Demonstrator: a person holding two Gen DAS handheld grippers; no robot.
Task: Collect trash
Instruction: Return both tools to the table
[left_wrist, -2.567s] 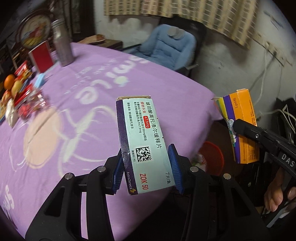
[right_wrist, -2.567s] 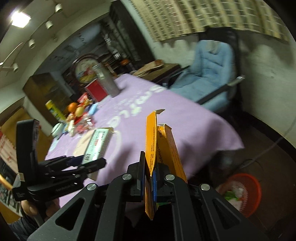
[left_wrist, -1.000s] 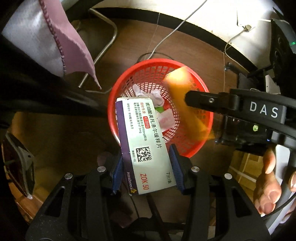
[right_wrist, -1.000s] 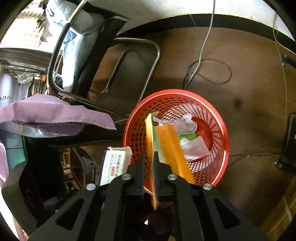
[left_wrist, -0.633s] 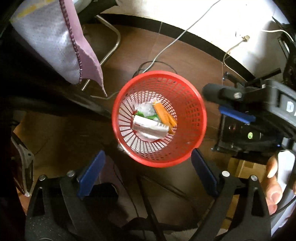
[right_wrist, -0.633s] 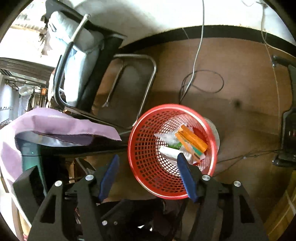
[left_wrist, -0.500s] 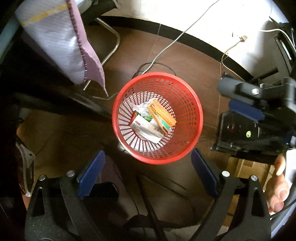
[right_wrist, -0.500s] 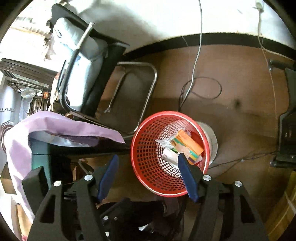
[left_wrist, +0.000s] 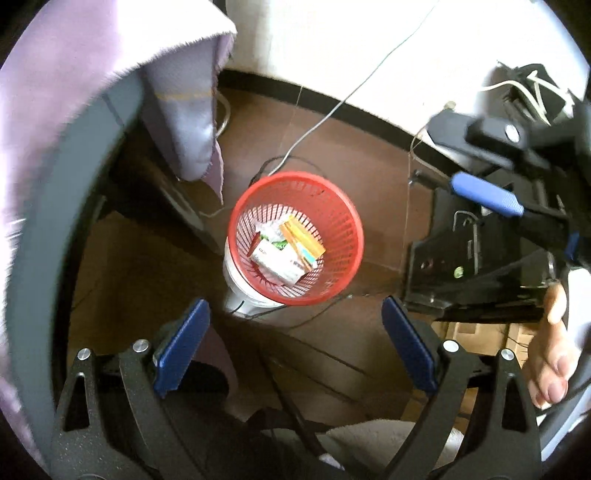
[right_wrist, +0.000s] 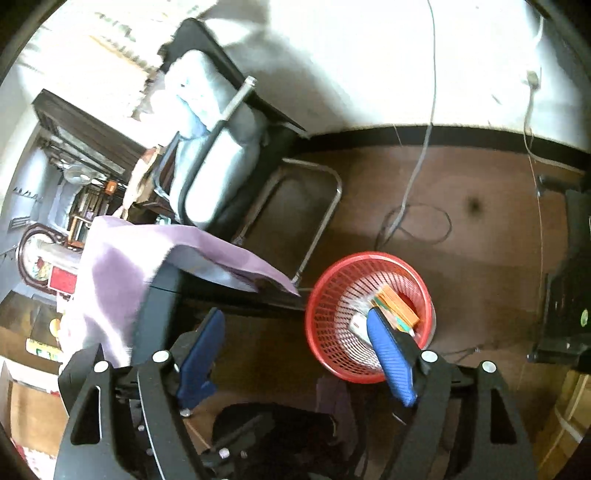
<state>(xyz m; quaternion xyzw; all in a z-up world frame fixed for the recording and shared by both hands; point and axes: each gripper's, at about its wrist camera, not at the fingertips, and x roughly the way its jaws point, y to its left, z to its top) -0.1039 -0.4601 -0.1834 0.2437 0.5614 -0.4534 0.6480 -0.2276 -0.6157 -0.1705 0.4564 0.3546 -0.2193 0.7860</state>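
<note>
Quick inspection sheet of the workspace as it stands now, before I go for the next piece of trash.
Surface: brown floor; purple tablecloth hangs over the table edge.
Job's things: red plastic mesh basket holds a white medicine box and an orange carton.
Clutter: crumpled wrappers under the boxes.
Tongs: left tongs open, empty; right tongs have just been opening, nothing between them.
Cables: grey cable coiled on the floor beyond the basket.
Surroundings: blue padded chair, white wall, black equipment at right.
</note>
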